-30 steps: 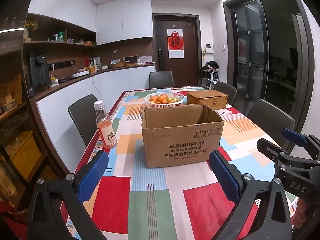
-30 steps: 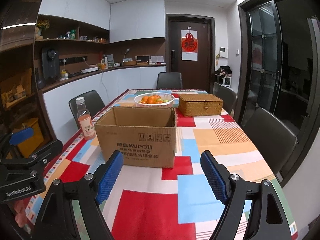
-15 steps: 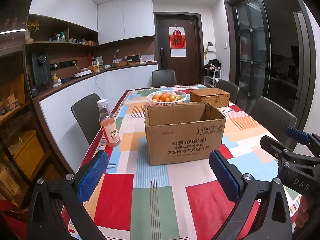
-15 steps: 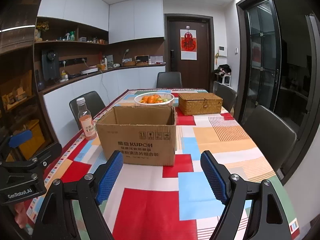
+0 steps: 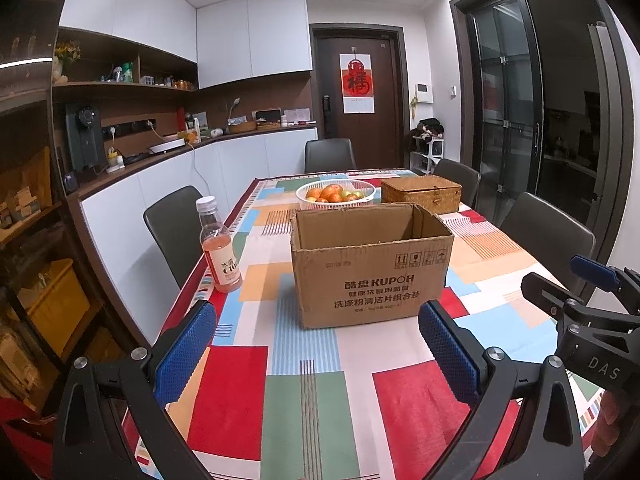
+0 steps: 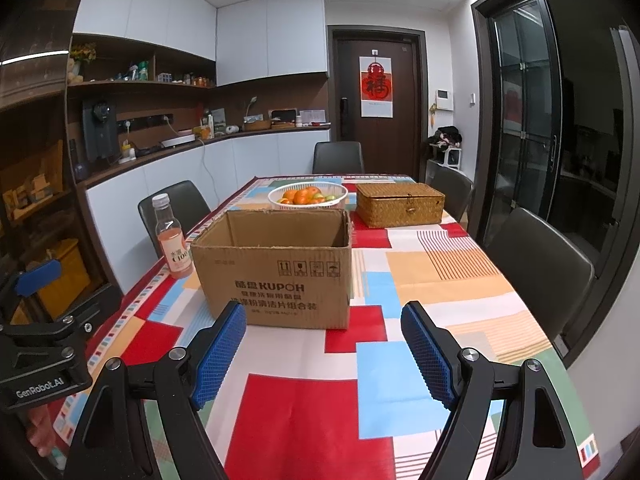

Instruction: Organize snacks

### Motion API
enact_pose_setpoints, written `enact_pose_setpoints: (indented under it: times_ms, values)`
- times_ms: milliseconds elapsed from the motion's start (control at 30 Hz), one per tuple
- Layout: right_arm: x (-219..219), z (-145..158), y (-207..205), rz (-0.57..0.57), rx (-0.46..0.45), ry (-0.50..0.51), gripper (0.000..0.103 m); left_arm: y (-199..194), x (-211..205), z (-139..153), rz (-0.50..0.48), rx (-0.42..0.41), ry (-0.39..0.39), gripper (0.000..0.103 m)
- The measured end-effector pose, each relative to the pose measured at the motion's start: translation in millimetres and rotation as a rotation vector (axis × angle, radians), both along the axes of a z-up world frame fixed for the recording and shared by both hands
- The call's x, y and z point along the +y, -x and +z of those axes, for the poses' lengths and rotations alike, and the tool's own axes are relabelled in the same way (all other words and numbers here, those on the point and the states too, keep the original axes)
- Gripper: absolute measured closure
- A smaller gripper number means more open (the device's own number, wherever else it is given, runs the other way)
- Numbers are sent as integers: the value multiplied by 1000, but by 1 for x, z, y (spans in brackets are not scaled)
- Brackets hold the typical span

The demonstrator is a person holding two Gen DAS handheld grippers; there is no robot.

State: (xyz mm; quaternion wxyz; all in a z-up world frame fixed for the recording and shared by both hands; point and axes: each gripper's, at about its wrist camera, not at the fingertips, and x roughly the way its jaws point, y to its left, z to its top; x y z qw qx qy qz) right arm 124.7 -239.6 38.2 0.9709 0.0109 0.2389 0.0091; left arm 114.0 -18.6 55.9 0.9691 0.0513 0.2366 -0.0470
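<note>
Bottle [image 5: 219, 248]: clear, pink drink, white cap, upright on table [image 5: 304, 392], centre-left of frame, beside open cardboard box [image 5: 370, 264]. Left tool [image 5: 318, 350] and right tool [image 6: 324, 354]: fingers apart, empty.

On the table [image 6: 448, 276]: one open cardboard box [image 6: 276, 276], one capped bottle [image 6: 172, 240] of pink drink, one white basket [image 6: 308, 196] of fruit, one lidded wicker box [image 6: 400, 204]. Around the table: four dark chairs [image 6: 540, 268] visible. In hand: two grippers, a left gripper [image 5: 316, 344] and a right gripper [image 6: 324, 344].
</note>
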Motion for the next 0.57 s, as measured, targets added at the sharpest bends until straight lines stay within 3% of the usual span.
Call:
enact_pose_setpoints:
  times_ms: [567]
  values:
    - [1,-6,-4,0,24,0,23,-6,1,-7,16,16,-1,0]
